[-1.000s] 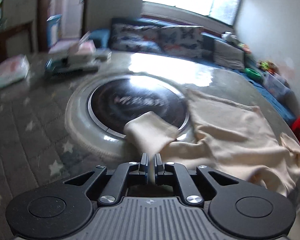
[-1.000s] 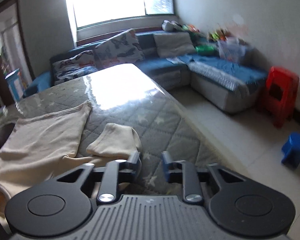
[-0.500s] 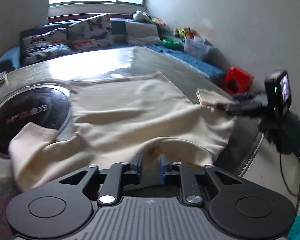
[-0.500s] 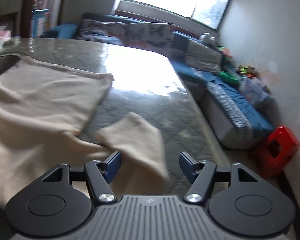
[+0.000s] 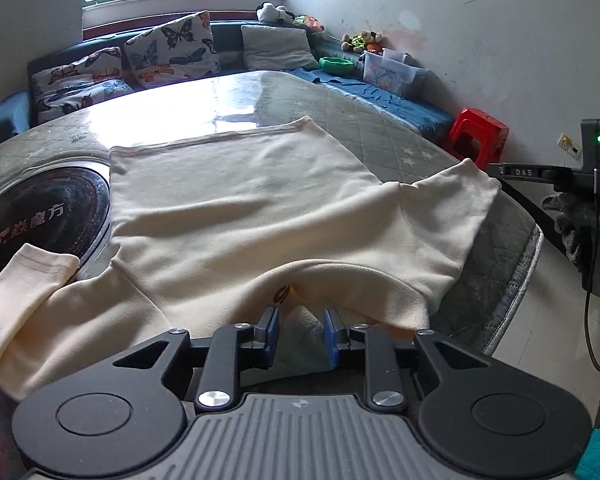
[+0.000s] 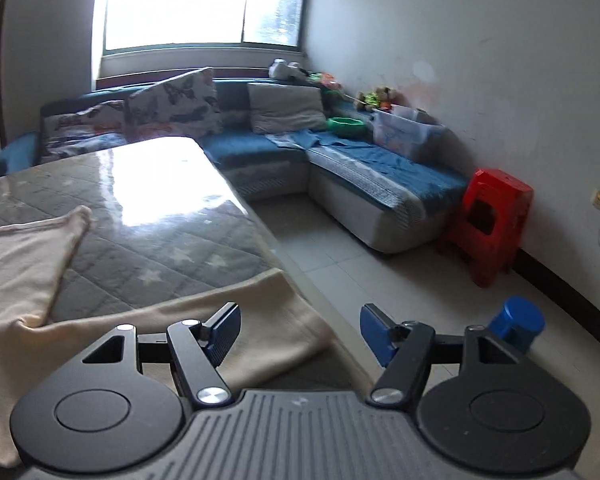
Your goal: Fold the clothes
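A cream long-sleeved top (image 5: 240, 208) lies spread on the grey quilted table (image 5: 380, 120), hem far, collar near me. My left gripper (image 5: 299, 330) is open and empty just above the collar opening. Its left sleeve (image 5: 24, 280) lies over a black round cooktop (image 5: 40, 208). The right sleeve (image 5: 456, 208) reaches the table's right edge. In the right wrist view my right gripper (image 6: 300, 330) is wide open and empty, its left finger over that sleeve's cuff (image 6: 260, 320). The right gripper also shows from the side in the left wrist view (image 5: 504, 171).
The table edge (image 6: 260, 232) drops to a tiled floor on the right. A blue sofa (image 6: 380, 176) with cushions runs along the back and right walls. A red stool (image 6: 496, 220) and a small blue stool (image 6: 518, 322) stand on the floor.
My left gripper has opened wider and sits nearer the collar. My right gripper has opened further and swung to the right, so the sleeve cuff lies under its left finger.
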Action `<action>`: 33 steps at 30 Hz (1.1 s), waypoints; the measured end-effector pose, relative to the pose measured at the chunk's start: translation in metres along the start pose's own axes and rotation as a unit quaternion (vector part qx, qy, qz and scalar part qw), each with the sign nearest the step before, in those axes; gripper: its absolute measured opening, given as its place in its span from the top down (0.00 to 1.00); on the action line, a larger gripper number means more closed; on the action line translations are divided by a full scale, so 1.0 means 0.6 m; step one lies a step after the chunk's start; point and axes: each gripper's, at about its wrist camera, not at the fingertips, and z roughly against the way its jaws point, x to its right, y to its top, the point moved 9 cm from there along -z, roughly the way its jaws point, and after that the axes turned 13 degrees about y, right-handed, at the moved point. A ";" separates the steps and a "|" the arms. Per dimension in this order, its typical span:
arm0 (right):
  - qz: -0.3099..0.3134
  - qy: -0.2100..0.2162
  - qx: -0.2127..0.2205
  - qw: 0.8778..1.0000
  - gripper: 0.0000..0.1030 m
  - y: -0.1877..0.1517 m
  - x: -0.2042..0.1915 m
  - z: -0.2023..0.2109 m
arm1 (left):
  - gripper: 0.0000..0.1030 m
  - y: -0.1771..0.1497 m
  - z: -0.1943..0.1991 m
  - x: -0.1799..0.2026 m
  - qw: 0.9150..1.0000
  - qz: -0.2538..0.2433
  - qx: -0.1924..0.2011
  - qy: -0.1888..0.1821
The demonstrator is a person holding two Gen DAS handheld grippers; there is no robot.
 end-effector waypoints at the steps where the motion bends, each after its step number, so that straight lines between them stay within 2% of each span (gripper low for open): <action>1: -0.003 0.012 -0.002 1.000 0.34 0.002 -0.007 -0.004 | 0.75 -0.001 -0.001 0.000 1.000 0.000 0.001 0.003; 4: 0.000 0.058 -0.007 0.998 0.34 0.010 -0.041 -0.009 | 0.79 -0.004 0.000 -0.001 1.000 -0.002 0.003 0.010; 8: 0.026 0.125 -0.011 0.992 0.34 0.023 -0.105 -0.004 | 0.93 -0.009 0.000 0.002 1.000 -0.020 0.011 0.020; 9: 0.038 0.145 -0.013 0.989 0.34 0.025 -0.124 0.001 | 0.98 -0.010 0.003 0.004 0.999 -0.023 0.013 0.018; 11: 0.063 0.186 -0.016 0.980 0.34 0.031 -0.162 0.015 | 0.98 -0.010 0.017 0.009 1.000 -0.024 0.018 -0.001; 13: 0.082 0.231 -0.022 0.969 0.35 0.035 -0.201 0.031 | 1.00 -0.012 0.037 0.014 0.999 -0.031 0.026 -0.026; 15: 0.101 0.272 -0.031 0.956 0.35 0.033 -0.239 0.045 | 0.99 -0.016 0.051 0.016 0.998 -0.044 0.030 -0.029; 20: 0.169 0.344 -0.063 0.921 0.44 0.009 -0.329 0.079 | 0.94 -0.005 0.045 0.005 0.998 -0.043 0.035 -0.004; 26: 0.271 0.390 -0.102 0.874 0.61 -0.055 -0.415 0.121 | 0.73 0.008 0.011 0.002 0.999 -0.032 0.029 0.018; 31: 0.303 0.408 -0.135 0.851 0.73 -0.102 -0.444 0.131 | 0.77 0.000 -0.011 0.008 0.999 -0.045 0.022 0.022; 33: 0.314 0.409 -0.144 0.844 0.75 -0.117 -0.448 0.130 | 0.89 -0.006 -0.013 0.010 0.998 -0.055 0.023 0.027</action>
